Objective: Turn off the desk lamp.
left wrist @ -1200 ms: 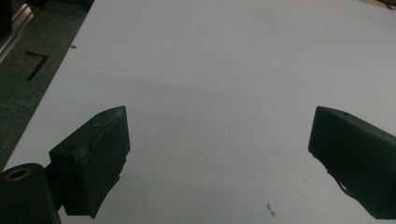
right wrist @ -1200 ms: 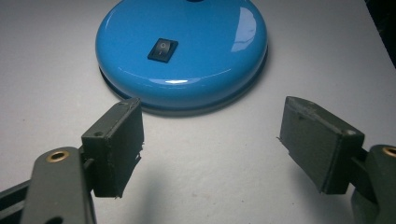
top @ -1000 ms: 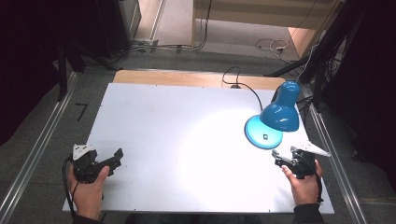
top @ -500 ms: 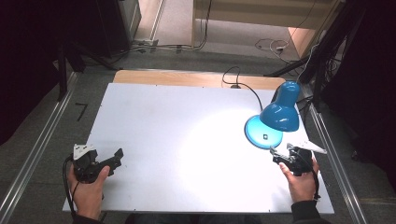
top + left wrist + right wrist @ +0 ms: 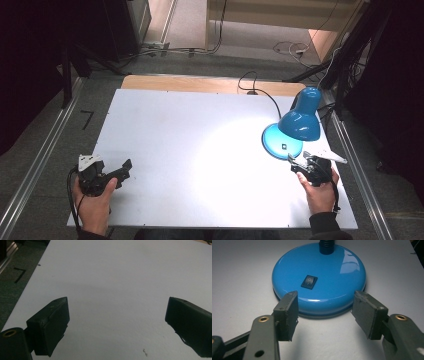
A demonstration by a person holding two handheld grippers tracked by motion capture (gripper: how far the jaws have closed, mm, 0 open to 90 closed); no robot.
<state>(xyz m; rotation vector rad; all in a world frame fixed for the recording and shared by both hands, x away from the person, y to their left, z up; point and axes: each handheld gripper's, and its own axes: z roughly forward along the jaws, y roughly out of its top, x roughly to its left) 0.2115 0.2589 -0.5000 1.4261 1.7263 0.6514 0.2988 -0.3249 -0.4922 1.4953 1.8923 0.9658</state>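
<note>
Right gripper view: lamp base (image 5: 319, 280) switch (image 5: 309, 281), seemingly rocker.

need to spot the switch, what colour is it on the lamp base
Black, a small rocker switch set in the glossy blue base; clearest in the right gripper view.

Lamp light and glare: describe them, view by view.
High view: the blue lamp casts a bright pool on the white table; surroundings dark. Right gripper view: white glare streaks on the glossy lamp base. Left gripper view: dim, even light, soft shadow band across the tabletop.
</note>
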